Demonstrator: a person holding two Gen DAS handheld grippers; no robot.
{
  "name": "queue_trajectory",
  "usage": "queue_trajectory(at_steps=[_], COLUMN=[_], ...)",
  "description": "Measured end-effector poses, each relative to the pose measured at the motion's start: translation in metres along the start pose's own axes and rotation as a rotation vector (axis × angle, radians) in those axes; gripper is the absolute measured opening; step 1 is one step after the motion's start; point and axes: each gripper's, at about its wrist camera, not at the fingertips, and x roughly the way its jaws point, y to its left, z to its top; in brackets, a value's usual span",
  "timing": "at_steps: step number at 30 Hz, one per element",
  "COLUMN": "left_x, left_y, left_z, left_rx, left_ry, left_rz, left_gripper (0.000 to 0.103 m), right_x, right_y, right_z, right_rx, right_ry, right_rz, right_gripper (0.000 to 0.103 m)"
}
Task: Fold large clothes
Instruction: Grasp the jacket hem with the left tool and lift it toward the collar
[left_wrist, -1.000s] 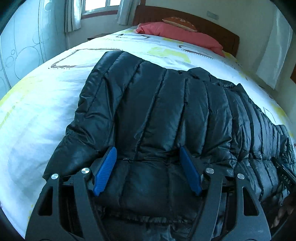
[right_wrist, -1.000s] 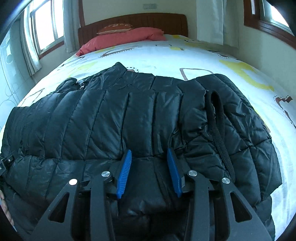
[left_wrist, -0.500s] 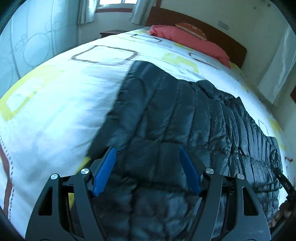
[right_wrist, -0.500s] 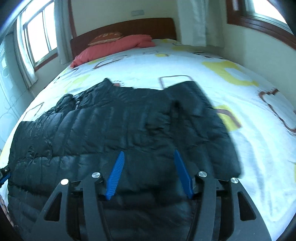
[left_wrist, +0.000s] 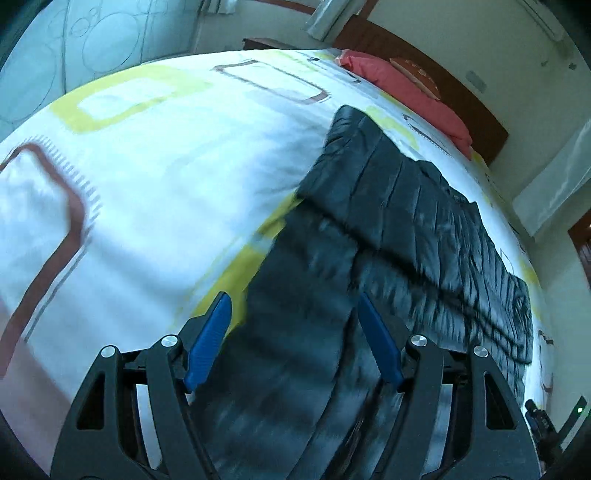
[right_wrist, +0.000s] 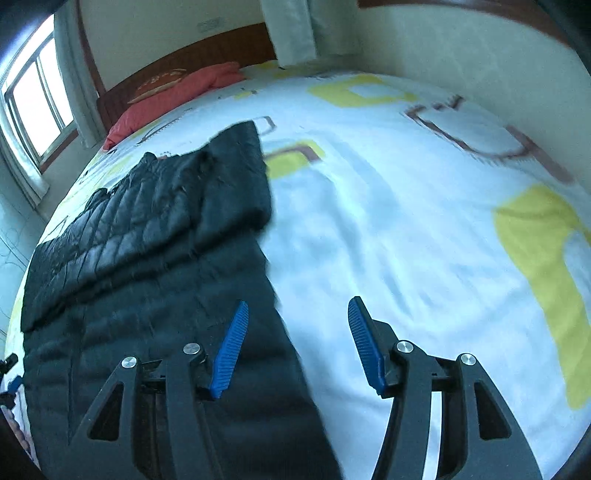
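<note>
Both grippers have swung outward since a second ago, each now over a side edge of the jacket rather than its middle. The bed (left_wrist: 155, 177) carries the black puffer jacket (left_wrist: 399, 206) (its far part doubled over) across the near edge. The left gripper (left_wrist: 295, 339) and right gripper (right_wrist: 295, 347) stand open, holding nothing. A red pillow (right_wrist: 166, 99) lies at the headboard.
</note>
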Motion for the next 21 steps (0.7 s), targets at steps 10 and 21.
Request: queue_trajectory(at_steps=[10,21], left_x=[-0.065,-0.095], left_y=[0.068,0.082], left_z=[-0.082,-0.137], left_rx=[-0.086,-0.100], left_ry=[0.066,0.141], left_rz=[-0.016,-0.123], left_gripper=[0.070,0.070], right_x=[-0.049,-0.082], right_y=[-0.051,-0.065], right_z=[-0.078,-0.142], right_rx=[0.097,0.130], right_ry=[0.055,0.113], right_rz=[0.114,0.226], right_gripper=[0.056,0.056])
